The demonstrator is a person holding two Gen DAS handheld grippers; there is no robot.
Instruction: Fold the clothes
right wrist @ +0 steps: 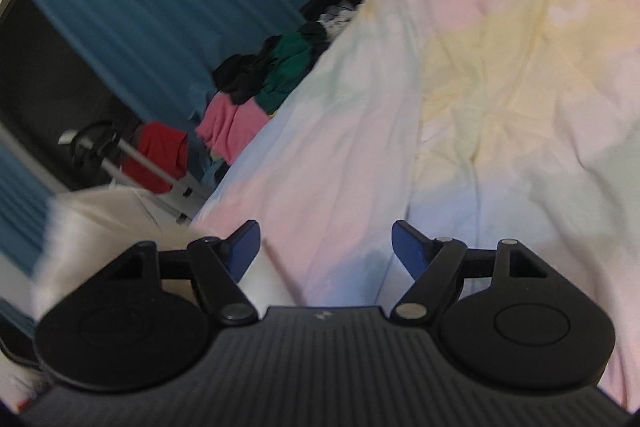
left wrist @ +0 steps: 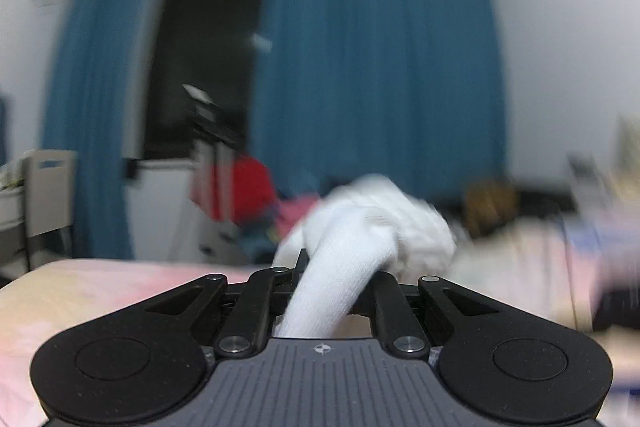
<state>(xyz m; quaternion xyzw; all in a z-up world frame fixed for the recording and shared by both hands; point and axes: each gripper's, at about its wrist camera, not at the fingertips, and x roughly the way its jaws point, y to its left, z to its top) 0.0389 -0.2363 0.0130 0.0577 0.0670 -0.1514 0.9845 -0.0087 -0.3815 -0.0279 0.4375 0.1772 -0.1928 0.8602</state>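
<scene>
I'm pinching the white garment (left wrist: 352, 247) in my left gripper (left wrist: 340, 267) – lifting it off the pastel bedsheet (right wrist: 500, 87) – while my right gripper (right wrist: 325, 247) is gaping wide, holding nothing, ready for a corner

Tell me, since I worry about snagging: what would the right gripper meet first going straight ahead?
Probably the pastel bedsheet: the open right gripper points at it, nothing lying between, though depth is unclear.

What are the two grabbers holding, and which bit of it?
The left gripper is shut on a white knitted garment, pinching a bunched-up fold; which part is unclear. The right gripper is open and holds nothing, above the pastel bedsheet.
</scene>
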